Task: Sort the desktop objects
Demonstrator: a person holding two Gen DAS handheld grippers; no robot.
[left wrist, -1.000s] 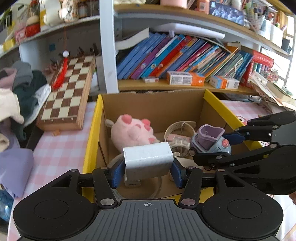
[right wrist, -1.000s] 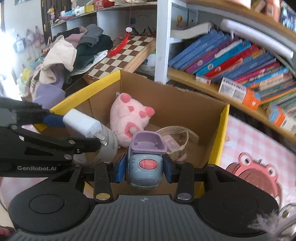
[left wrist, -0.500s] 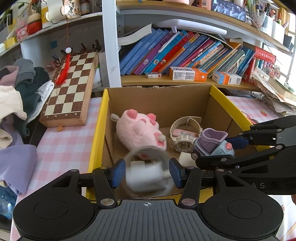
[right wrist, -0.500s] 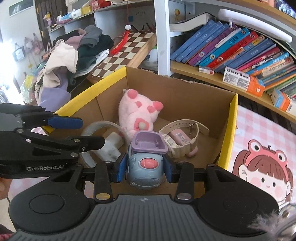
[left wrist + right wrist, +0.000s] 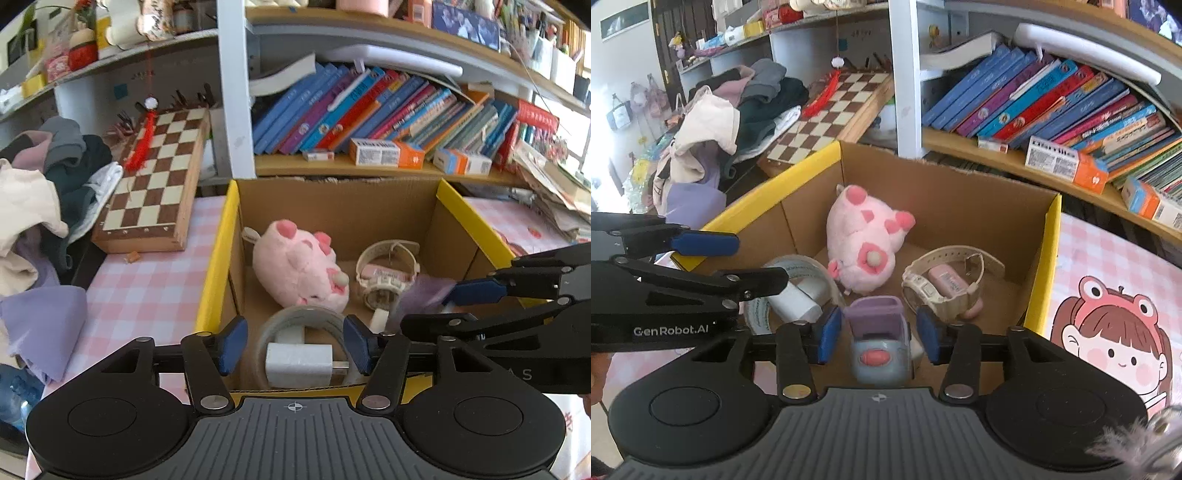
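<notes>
The left gripper point(image 5: 294, 345) is seen with its jaws parted and nothing between the blue pads point(image 5: 232, 344). Just beyond and below them a white charger point(image 5: 300, 364) is found lying on the floor of the cardboard box point(image 5: 332, 206), resting partly within a roll of clear tape point(image 5: 301, 325). The charger is not touched by either pad.

The right gripper point(image 5: 878, 334) is likewise seen spread apart. A purple and grey toy point(image 5: 879, 341) is located between its pads point(image 5: 829, 334), with a visible gap on each side; the toy is blurred, and whether it rests on the box floor cannot be told. In the left view the toy appears only as a purple smear point(image 5: 421, 295) beside the right gripper's finger.

Further ahead of both grippers, a pink plush pig point(image 5: 866, 238) is noted lying on its side mid-box, with the tape just to its left in the right view. To the right of the pig a cream wristwatch point(image 5: 942, 282) is observed, its strap looped around a small pink item point(image 5: 945, 278).

Beyond the box a chessboard point(image 5: 160, 184) is propped to the left beside a heap of clothes point(image 5: 40, 192). A shelf of leaning books point(image 5: 388, 114) is recorded at the far back.
</notes>
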